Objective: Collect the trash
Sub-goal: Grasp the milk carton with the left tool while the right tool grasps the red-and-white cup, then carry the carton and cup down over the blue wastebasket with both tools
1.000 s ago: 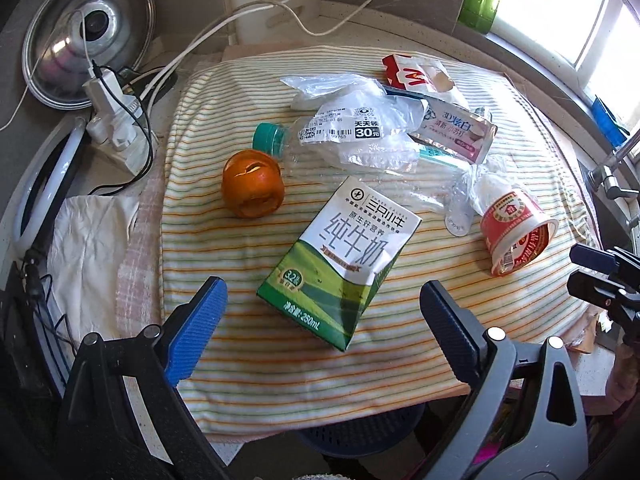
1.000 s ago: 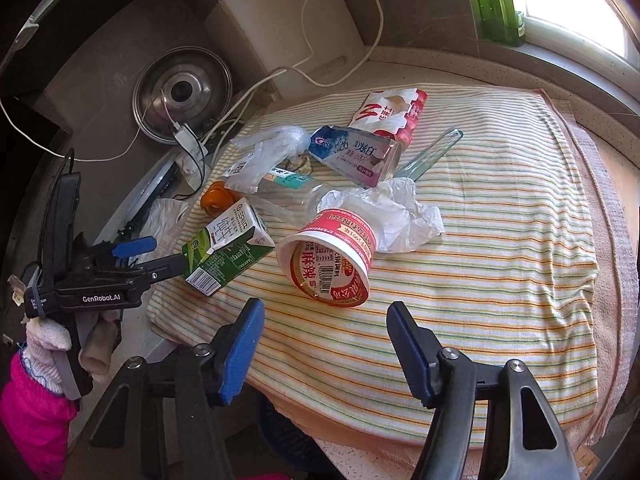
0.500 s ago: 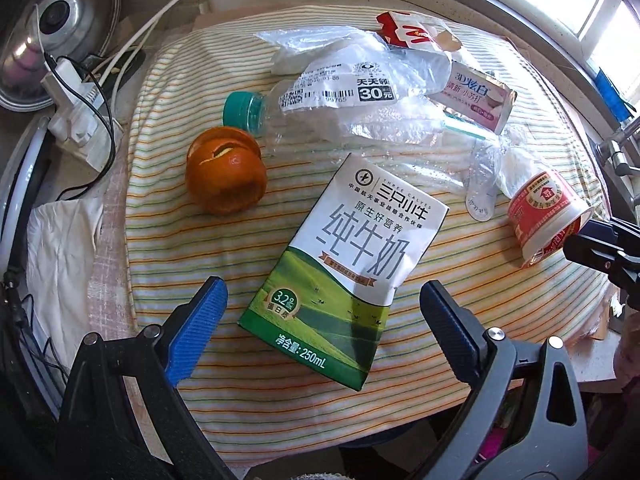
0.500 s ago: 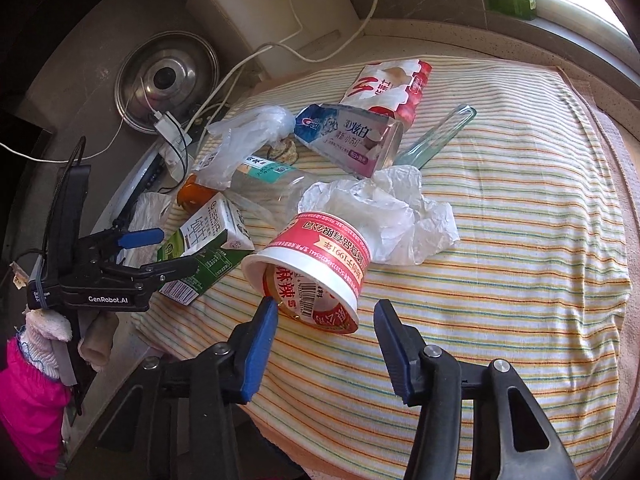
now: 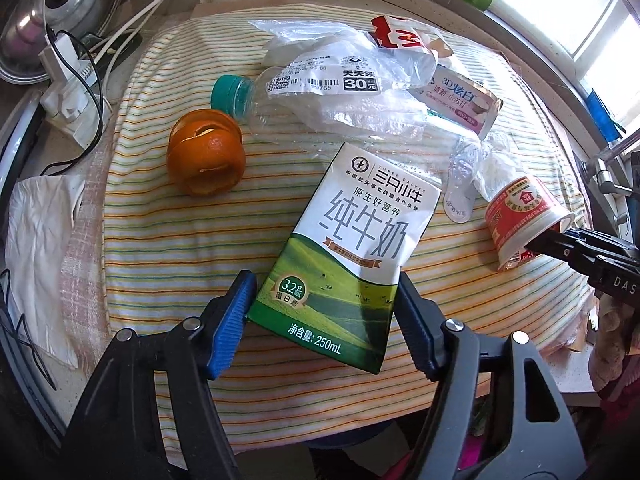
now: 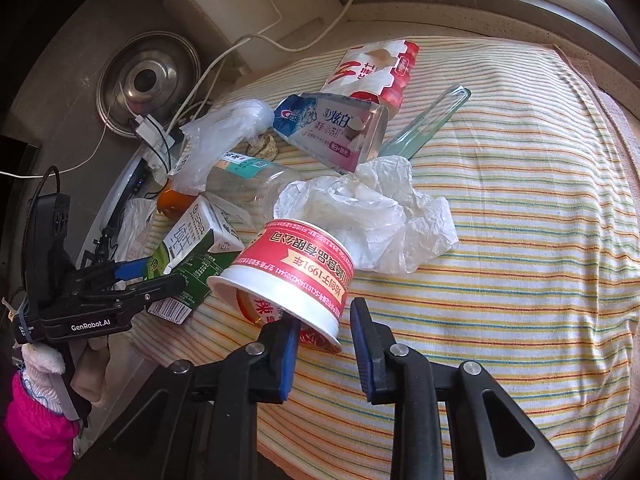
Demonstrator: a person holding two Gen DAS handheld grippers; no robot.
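The green-and-white milk carton lies flat near the front edge of the striped cloth, its bottom end between the closing blue pads of the left gripper — the pads sit right at its sides. To the right, the red-and-white paper cup lies tipped on its side, and the right gripper is closing over its rim, one pad inside the mouth, one outside. Behind the cup sits a crumpled white plastic wrapper; past the carton, a hollow orange peel and a clear plastic bottle with a teal cap
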